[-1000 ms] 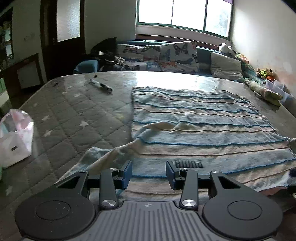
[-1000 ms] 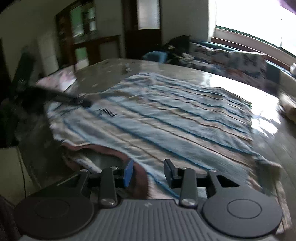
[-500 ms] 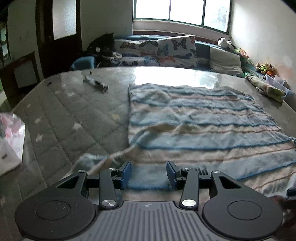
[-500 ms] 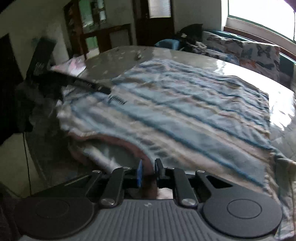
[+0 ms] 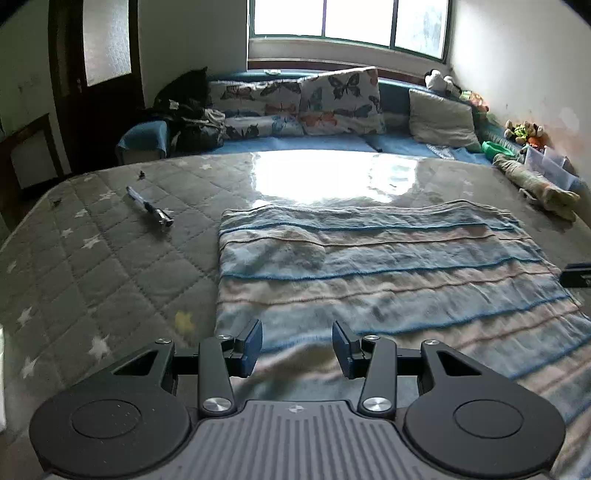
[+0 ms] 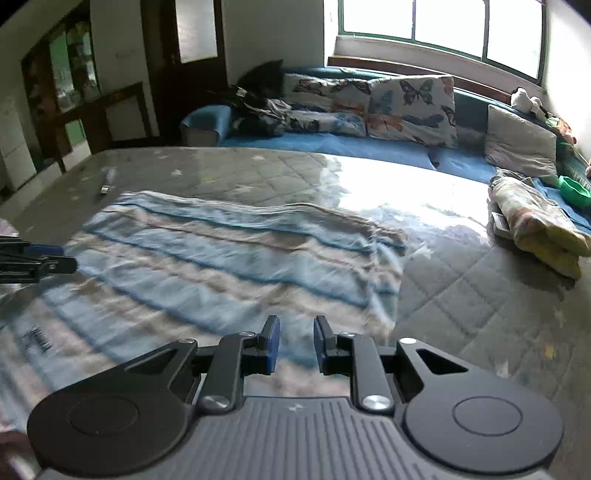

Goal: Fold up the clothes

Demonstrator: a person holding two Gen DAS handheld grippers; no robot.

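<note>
Left wrist view: a striped garment (image 5: 388, 273), in bands of blue, pale pink and cream, lies spread flat on a grey quilted mattress (image 5: 96, 266) with white stars. Its left edge runs straight from the near side toward the far side, and its near edge reaches under the left gripper (image 5: 297, 345). That gripper sits low over the near edge with its jaws wide apart and nothing between them; cloth shows in the gap. At the right border of this view a dark tip of the right gripper (image 5: 578, 275) pokes in over the garment's right side.

Right wrist view: the same garment (image 6: 221, 258) looks blurred, its right edge rumpled where it meets bare mattress (image 6: 480, 295). The right gripper (image 6: 296, 343) hangs over the near part of the cloth with its jaws parted by a moderate gap, narrower than the left's, gripping nothing. The left gripper (image 6: 40, 260) enters from the left border, over the garment's far-left side.

Beyond the garment, a pen (image 5: 149, 210) lies on the mattress to the left. A folded cloth bundle (image 6: 535, 221) rests at the mattress's right edge. Farther back, butterfly pillows (image 5: 332, 99) lean along a blue sofa (image 5: 314, 144) beneath a bright window (image 5: 347, 18).
</note>
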